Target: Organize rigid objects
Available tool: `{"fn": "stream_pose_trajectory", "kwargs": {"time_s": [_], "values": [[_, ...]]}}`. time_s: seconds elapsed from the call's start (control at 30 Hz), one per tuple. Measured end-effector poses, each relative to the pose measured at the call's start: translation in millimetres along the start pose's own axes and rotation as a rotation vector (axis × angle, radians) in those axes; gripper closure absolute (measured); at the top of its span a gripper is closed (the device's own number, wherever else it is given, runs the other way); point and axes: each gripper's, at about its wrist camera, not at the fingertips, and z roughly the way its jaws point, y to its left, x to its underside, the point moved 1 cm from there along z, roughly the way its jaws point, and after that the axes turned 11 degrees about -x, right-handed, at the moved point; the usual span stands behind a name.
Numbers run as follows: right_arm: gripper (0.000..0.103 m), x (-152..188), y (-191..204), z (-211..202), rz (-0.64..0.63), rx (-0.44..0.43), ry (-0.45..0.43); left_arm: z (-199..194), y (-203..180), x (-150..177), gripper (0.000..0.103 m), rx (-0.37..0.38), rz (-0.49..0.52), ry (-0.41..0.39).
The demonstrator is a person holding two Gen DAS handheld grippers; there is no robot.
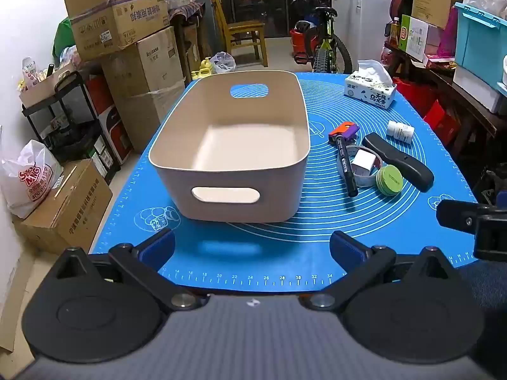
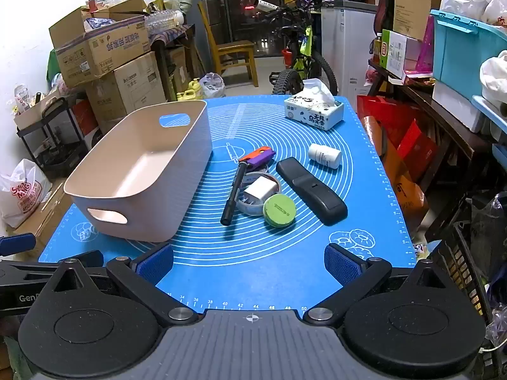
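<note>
An empty beige bin with handle holes stands on the blue mat. To its right lie a black remote, a black marker, a green round tin, a white charger on a tape roll, an orange-purple tool and a white pill bottle. My left gripper is open and empty in front of the bin. My right gripper is open and empty near the mat's front edge.
A tissue box stands at the mat's far right. Cardboard boxes are stacked left of the table, a chair and bicycle behind it, shelves with a teal crate to the right.
</note>
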Motion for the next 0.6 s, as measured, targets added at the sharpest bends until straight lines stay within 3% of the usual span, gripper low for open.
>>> {"fn": "stream_pose_trajectory", "kwargs": {"time_s": [0.6], "values": [[0.002,-0.4,-1.6,1.4,0.004,0.005,0.003,3.4,-0.9,0.5,0.001,0.003,0.0,0.011]]}}
